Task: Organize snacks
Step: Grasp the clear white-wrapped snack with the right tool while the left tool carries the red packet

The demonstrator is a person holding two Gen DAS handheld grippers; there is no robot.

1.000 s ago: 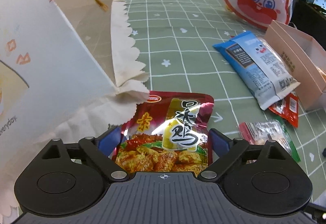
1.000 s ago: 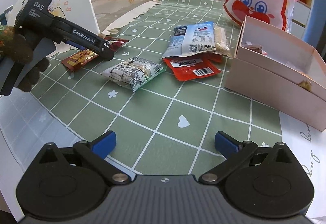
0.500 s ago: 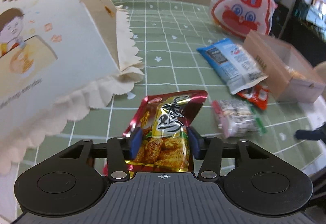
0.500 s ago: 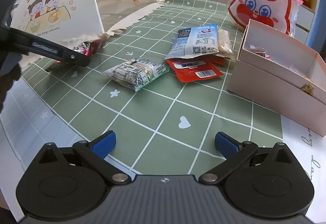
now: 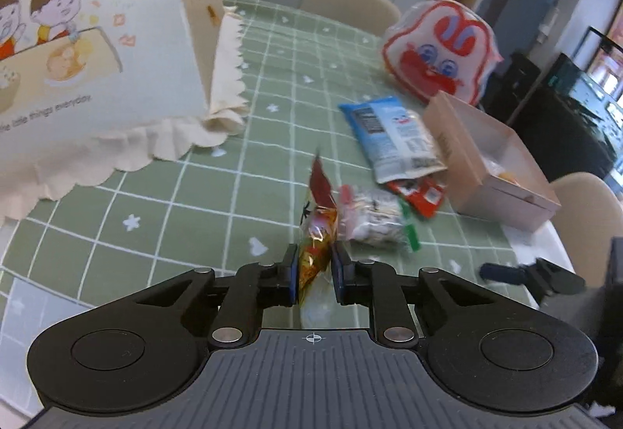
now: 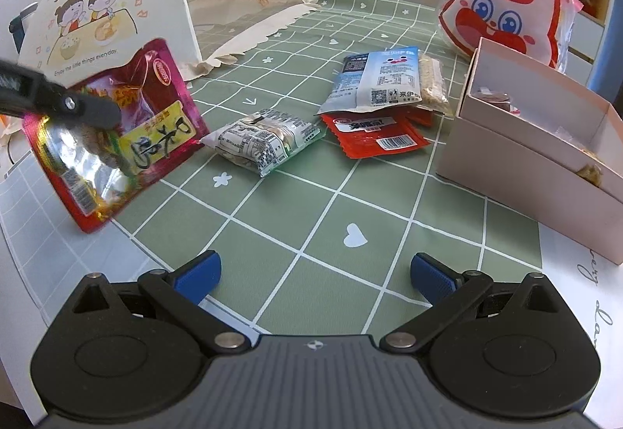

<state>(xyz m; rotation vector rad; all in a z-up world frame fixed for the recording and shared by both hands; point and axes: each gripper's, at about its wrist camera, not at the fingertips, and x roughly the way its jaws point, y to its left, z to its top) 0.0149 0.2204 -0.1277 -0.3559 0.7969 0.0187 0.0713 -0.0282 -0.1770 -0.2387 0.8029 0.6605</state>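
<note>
My left gripper (image 5: 314, 275) is shut on a red and yellow chicken snack packet (image 5: 317, 230), held edge-on above the table. In the right wrist view the same packet (image 6: 117, 133) hangs at the left, pinched by the left gripper's fingers (image 6: 93, 111). My right gripper (image 6: 314, 275) is open and empty over the green checked tablecloth. On the table lie a silver-white packet (image 6: 268, 138), a red packet (image 6: 375, 135) and a blue-white packet (image 6: 379, 80). A pink open box (image 6: 545, 144) stands at the right with some snacks inside.
A cream mesh food cover (image 6: 163, 8) with a cartoon print stands at the left. A red and white rabbit-shaped bag (image 6: 506, 4) sits behind the box. Chairs (image 5: 350, 2) stand along the far table edge. The right gripper's finger (image 5: 506, 273) shows low right in the left wrist view.
My left gripper closed on the chicken packet, lifted it off the table and turned it on edge, moving right toward the other packets. The right gripper stayed still and open.
</note>
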